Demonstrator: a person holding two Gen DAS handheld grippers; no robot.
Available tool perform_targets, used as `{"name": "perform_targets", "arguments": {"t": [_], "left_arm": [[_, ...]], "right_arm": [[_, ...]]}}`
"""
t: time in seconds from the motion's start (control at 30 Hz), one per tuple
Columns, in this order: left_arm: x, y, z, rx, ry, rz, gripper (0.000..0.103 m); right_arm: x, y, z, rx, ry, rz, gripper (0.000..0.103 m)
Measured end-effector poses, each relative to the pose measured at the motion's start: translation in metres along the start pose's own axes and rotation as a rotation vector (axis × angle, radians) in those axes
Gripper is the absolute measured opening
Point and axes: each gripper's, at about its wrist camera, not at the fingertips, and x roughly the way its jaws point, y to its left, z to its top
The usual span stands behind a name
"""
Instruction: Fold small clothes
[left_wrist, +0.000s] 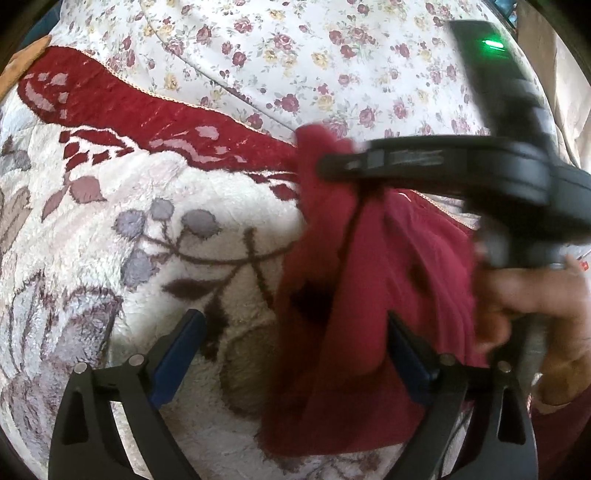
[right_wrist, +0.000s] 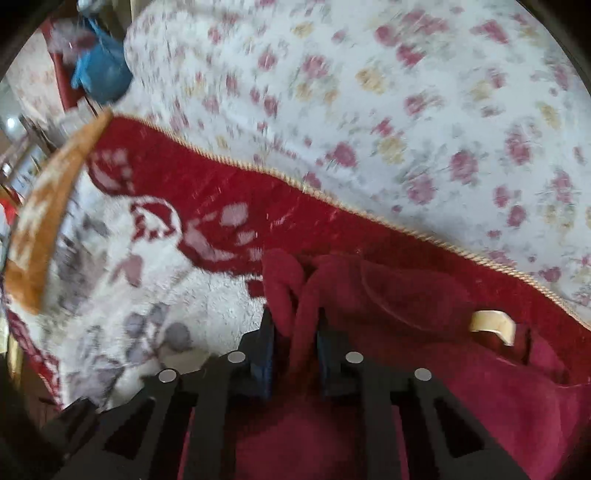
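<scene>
Garment (left_wrist: 369, 266): dark red cloth, crumpled, lying on the blanket (left_wrist: 155, 229) near its red border, just short of the floral sheet (left_wrist: 280, 48) beyond.

Left gripper (left_wrist: 295, 325): jaws spread wide, nothing pressed between them; the garment's left edge lies between the blue pads (left_wrist: 173, 354), apart from the left one.

Right gripper (right_wrist: 295, 325): jaws narrow, pinching a bunched fold of the garment (right_wrist: 406, 291); a hand (left_wrist: 539, 306) holds its handle.

Blue object (right_wrist: 99, 70): far left, blurred.
</scene>
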Motion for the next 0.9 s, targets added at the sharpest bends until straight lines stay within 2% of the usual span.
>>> {"name": "perform_targets", "arguments": {"t": [0.17,0.27,0.33,0.37,0.4,0.43,0.5,0.53,0.57,0.6,0.63,0.8,0.9], "left_arm": [[0.008,-0.003,0.004,-0.004,-0.023,-0.017,0.095],[0.009,-0.004,0.006,-0.016,-0.033,-0.076,0.094],[0.010,-0.007,0.008,-0.003,-0.029,-0.113,0.078],[0.010,-0.010,0.008,0.011,-0.022,-0.126,0.056],[0.011,-0.015,0.007,0.037,-0.009,-0.136,0.041],[0.011,-0.018,0.007,0.053,-0.007,-0.138,0.039],[0.011,-0.022,0.006,0.081,-0.016,-0.126,0.034],[0.011,-0.022,0.006,0.083,-0.015,-0.128,0.033],[0.011,-0.022,0.006,0.079,-0.013,-0.134,0.030],[0.011,-0.021,0.007,0.072,-0.012,-0.141,0.029],[0.011,-0.021,0.007,0.070,-0.012,-0.142,0.029],[0.008,-0.021,0.006,0.075,-0.017,-0.142,0.028],[0.006,-0.019,0.005,0.070,-0.018,-0.146,0.028]], "right_arm": [[-0.025,-0.015,-0.006,0.041,-0.032,0.039,0.018],[-0.024,-0.019,-0.009,0.050,-0.026,0.041,0.018],[-0.024,-0.021,-0.011,0.056,-0.026,0.048,0.018],[-0.025,-0.022,-0.012,0.059,-0.024,0.052,0.018],[-0.024,-0.023,-0.012,0.065,-0.021,0.056,0.018],[-0.024,-0.024,-0.012,0.072,-0.017,0.060,0.019],[-0.023,-0.025,-0.011,0.095,-0.012,0.076,0.027],[-0.023,-0.025,-0.009,0.110,-0.013,0.087,0.046],[-0.023,-0.026,-0.008,0.122,-0.016,0.090,0.060],[-0.024,-0.027,-0.006,0.144,-0.024,0.095,0.082],[-0.024,-0.027,-0.004,0.159,-0.029,0.103,0.087],[-0.004,-0.003,0.010,0.099,0.041,0.091,0.087],[0.020,0.016,0.016,0.033,0.118,0.066,0.087]]}}
